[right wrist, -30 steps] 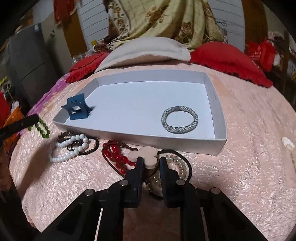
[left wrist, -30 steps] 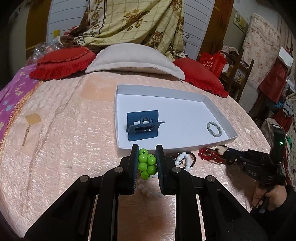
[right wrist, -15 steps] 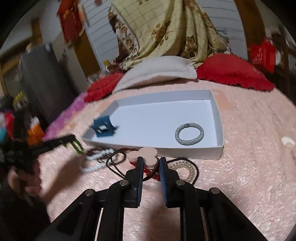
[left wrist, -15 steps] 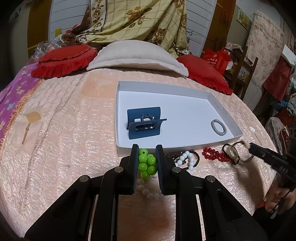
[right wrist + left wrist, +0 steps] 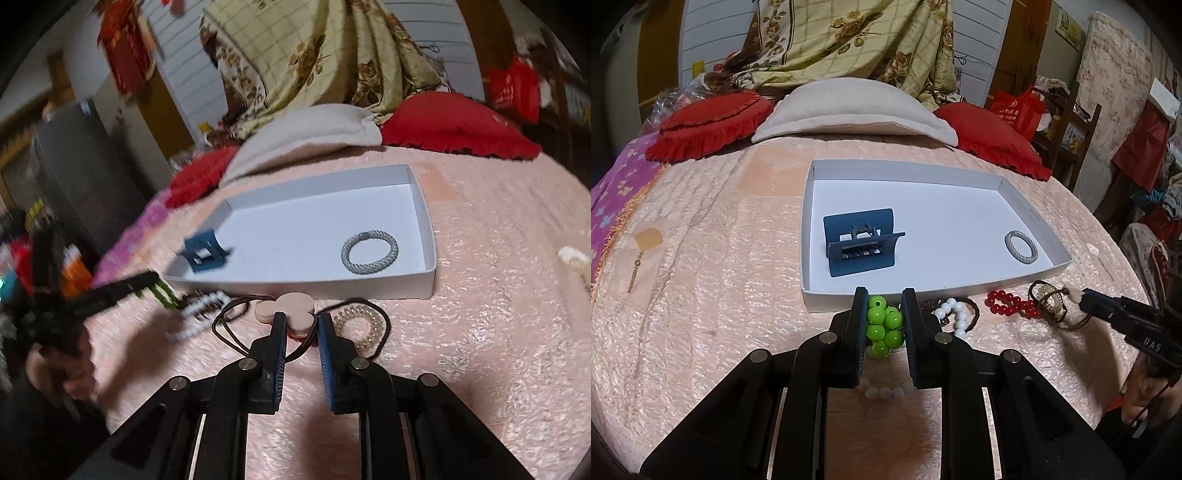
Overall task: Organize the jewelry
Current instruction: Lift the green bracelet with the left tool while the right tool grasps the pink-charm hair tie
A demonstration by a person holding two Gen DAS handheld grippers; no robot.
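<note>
My left gripper (image 5: 884, 299) is shut on a bracelet of bright green beads (image 5: 884, 326), held just off the pink bedspread in front of the white tray (image 5: 960, 173). In the tray lie a blue claw clip (image 5: 862, 242) and a grey hair tie (image 5: 1020, 247). My right gripper (image 5: 301, 321) is shut on a brown hair tie with a pale pink flower charm (image 5: 284, 310), its loop hanging to the left. In the left wrist view that right gripper (image 5: 1086, 295) shows at the right, lifted above the pile.
On the bedspread before the tray lie a white bead bracelet (image 5: 955, 314), a red bead bracelet (image 5: 1008, 304), a pale bead bracelet (image 5: 886, 391) and a clear spiral hair tie (image 5: 358, 325). An earring (image 5: 635, 269) lies far left. Pillows (image 5: 849, 107) line the back.
My right gripper has risen with the flower-charm hair tie, lifting it off the pile, and has rolled so its view tilts. My left gripper keeps still with the green beads.
</note>
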